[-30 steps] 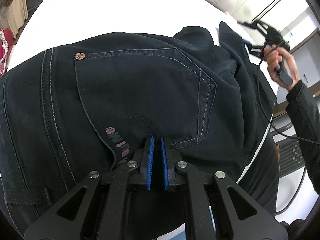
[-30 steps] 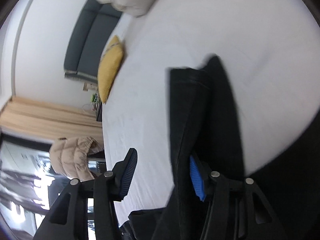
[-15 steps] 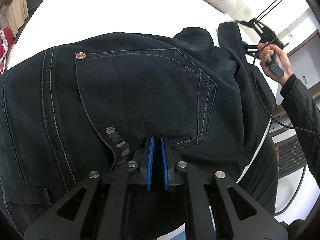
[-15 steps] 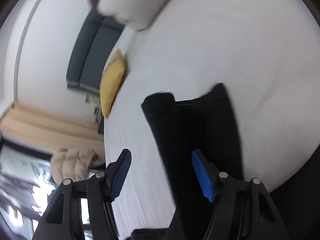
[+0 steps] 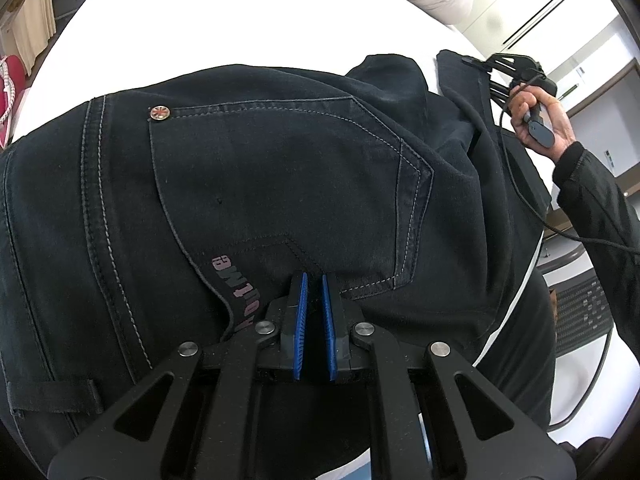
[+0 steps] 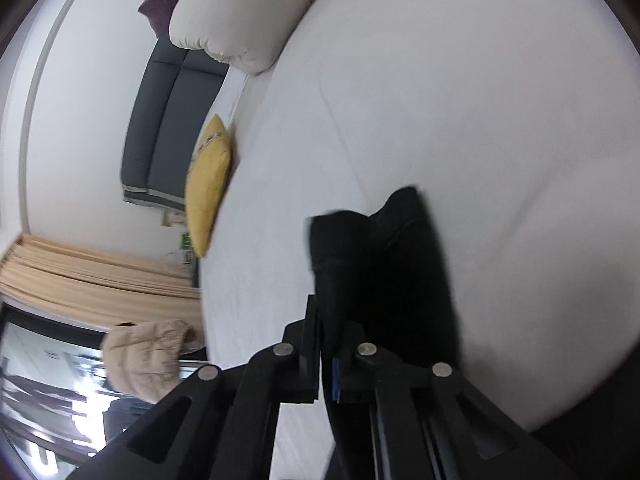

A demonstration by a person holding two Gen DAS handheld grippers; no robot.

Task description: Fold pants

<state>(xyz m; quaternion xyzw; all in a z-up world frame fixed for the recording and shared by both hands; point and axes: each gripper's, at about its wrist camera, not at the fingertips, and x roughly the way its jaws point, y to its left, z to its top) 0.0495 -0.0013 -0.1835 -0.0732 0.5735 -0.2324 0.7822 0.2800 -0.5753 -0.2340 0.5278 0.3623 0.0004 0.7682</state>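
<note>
Dark navy jeans (image 5: 280, 184) lie on the white bed (image 5: 224, 16), back pocket up, filling the left wrist view. My left gripper (image 5: 314, 284) is shut, its blue pads pinching the cloth at the pocket's lower edge. In the right wrist view a dark pant leg (image 6: 384, 264) hangs over the bed (image 6: 460, 100). My right gripper (image 6: 324, 320) is shut on the leg's edge. It also shows at the far right of the left wrist view (image 5: 516, 68), held by a hand at the leg end.
A white duvet roll (image 6: 244, 12) lies at the bed's far end. A yellow cushion (image 6: 208, 184) sits at the bed's edge by a dark sofa (image 6: 168, 120). Curtains (image 6: 92, 276) and a beige jacket (image 6: 148, 356) are beyond. A mesh chair (image 5: 580, 312) stands at the right.
My right gripper was open around the pant leg and has now shut on it. The left gripper has stayed shut on the jeans at the pocket.
</note>
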